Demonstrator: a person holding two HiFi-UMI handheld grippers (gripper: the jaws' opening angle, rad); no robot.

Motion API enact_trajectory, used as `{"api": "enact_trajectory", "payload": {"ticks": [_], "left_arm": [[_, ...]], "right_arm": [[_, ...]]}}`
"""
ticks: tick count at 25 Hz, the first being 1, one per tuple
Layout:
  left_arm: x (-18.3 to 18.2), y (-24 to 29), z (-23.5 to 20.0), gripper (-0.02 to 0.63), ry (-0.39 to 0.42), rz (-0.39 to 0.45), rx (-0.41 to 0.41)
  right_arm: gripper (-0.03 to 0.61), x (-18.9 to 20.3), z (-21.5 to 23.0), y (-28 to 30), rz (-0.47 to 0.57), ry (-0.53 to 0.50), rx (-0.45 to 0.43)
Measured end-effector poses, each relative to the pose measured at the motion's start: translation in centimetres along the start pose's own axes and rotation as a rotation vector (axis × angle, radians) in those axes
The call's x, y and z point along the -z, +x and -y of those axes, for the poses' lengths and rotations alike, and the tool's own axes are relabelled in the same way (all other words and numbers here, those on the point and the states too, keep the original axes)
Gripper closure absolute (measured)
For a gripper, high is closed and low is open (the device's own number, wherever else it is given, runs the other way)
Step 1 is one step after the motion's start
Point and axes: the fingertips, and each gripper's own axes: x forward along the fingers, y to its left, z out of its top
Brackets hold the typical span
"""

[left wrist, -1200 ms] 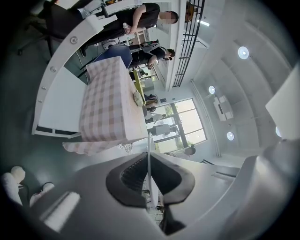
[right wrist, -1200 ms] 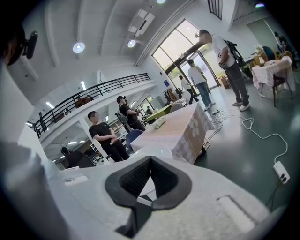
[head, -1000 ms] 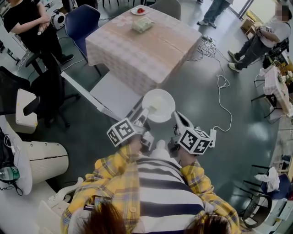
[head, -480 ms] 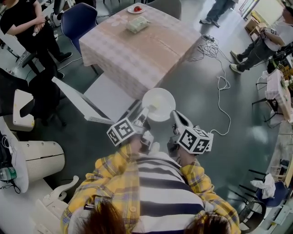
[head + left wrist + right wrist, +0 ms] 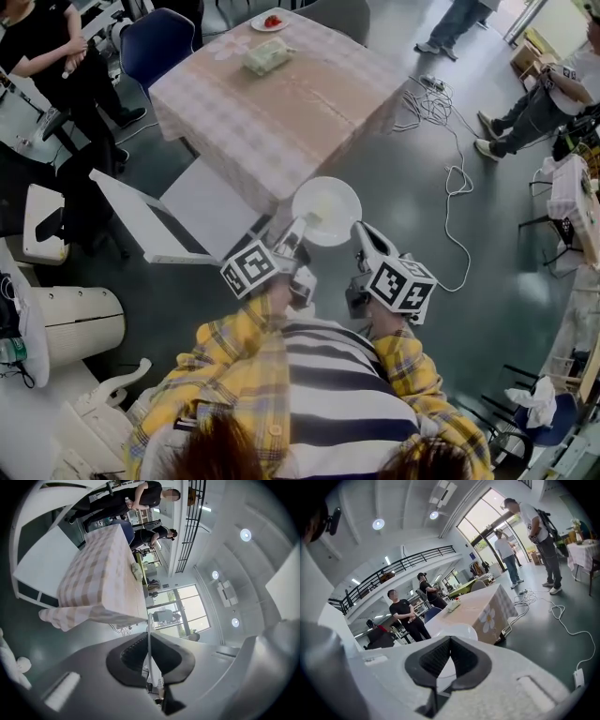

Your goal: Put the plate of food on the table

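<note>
Left hand-held gripper (image 5: 302,223), right hand-held gripper (image 5: 360,230) — both clamped.

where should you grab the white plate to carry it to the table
Grip the plate by its thin rim on the near edge, coming in level from the person's side; it is shallow and flat, so only the rim fits between jaws. The left gripper and right gripper pinch it there.

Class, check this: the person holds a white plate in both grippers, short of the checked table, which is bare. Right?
No, the table is not bare: the head view shows a small plate of red food and a pale green packet near its far side. The left gripper and right gripper do hold the white plate short of it.
</note>
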Motion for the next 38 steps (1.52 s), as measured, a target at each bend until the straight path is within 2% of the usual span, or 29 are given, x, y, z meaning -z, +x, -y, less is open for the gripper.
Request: {"api": "enact_trajectory", "payload": {"ticks": [8, 16, 27, 34, 38], "left_arm": [[-0.3, 2.7, -0.3, 0.612, -0.04, 0.048, -0.008], [-2.2, 8.2, -0.7, 0.612, -0.073, 0.044, -0.007], [-5.6, 18.0, -0.1, 0.612, -0.068, -0.013, 0.007], [-7.8, 23.1, -0.3, 0.612, -0.048, -0.049, 0.008], [-8.8, 25.5, -0.4, 0.612, -0.064, -0.049, 0.002]], "right_arm": [[0.583, -2.9, 2.0, 1.8, 0.01, -0.008, -0.016], [0.583, -5.6, 3.7, 5.9, -0.001, 0.001, -0.014], [0.583, -12.0, 7.5, 12.9, -0.009, -0.006, 0.032], [0.583, -15.2, 9.5, 17.1, 0.003, 0.003, 0.046], [0.583, -16.9, 10.4, 18.9, 0.008, 0.004, 0.046]]}}
